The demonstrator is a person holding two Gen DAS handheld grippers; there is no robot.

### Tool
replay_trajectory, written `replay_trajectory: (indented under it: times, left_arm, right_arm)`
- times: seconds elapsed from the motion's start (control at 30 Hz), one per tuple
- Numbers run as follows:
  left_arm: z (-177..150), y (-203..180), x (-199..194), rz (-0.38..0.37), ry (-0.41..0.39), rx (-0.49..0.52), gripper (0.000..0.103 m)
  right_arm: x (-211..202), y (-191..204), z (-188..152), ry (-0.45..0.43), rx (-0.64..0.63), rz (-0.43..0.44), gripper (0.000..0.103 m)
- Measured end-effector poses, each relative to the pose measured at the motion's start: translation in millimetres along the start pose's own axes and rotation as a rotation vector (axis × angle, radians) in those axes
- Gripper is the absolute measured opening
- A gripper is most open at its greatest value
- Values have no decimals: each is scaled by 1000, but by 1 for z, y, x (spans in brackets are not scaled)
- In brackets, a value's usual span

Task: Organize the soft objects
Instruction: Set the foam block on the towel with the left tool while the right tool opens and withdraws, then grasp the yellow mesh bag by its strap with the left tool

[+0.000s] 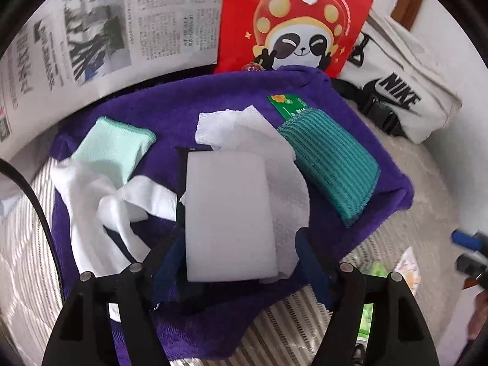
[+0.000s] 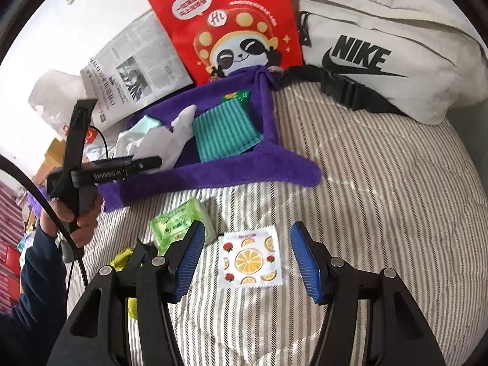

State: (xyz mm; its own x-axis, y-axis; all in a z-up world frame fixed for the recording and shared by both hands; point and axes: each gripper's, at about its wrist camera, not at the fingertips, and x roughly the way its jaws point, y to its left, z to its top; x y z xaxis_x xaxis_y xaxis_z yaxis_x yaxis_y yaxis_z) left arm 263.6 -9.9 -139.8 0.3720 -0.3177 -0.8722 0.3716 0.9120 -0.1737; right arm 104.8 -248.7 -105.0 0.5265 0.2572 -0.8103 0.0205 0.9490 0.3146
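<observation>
Left gripper (image 1: 231,213) pinches a white sponge block (image 1: 230,216) between its fingers and holds it above the purple towel (image 1: 213,97). The towel lies spread on the striped bed cover (image 2: 366,198) and carries the soft things. A mint sock (image 1: 114,149) and a white sock (image 1: 91,201) lie at the towel's left side, touching each other. A crumpled white tissue (image 1: 244,128) sits mid-towel, under the sponge in this view. A teal ribbed cloth (image 1: 331,161) lies at the right with a green card (image 1: 283,105) at its far end.

Right gripper (image 2: 245,259) has fingers spread wide, empty, over a fruit-print packet (image 2: 248,257) on the bed cover. A green tissue pack (image 2: 180,224) lies just beside its left finger.

Behind the towel: newspaper (image 1: 122,24), red panda bag (image 1: 299,21), white Nike bag (image 2: 381,45).
</observation>
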Motion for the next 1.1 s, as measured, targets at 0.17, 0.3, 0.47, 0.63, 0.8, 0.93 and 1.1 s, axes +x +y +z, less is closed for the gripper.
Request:
replay_trajectory:
  times: [0.17,0.3,0.47,0.63,0.8,0.93,1.1]
  left_arm:
    - [-4,11,-21,-15,-19,-59,72]
    - [-17,13,-42,-43,-48,-88,72]
    - [-47,0,-64,-43,-38,-24,72]
    - [-86,-16,-71,-43,-15,35,72]
    - [-126,-22,-70,-54,24,55,72]
    - [-150,-28,-68,-15,21,91,70]
    - [-158,-31,-63,-36,2,89,50]
  right_arm:
    - [5,7,-6,22,-35,-18,58]
    - [6,12,-11,19,-70,-44,58]
    - [12,15,-16,39,-71,-36,58]
    - [13,18,-18,42,-87,-54,58]
    - [11,20,-19,46,-91,-53,58]
    - [10,22,-22,47,-97,-53,58]
    - [8,24,-28,50,-97,-57,58]
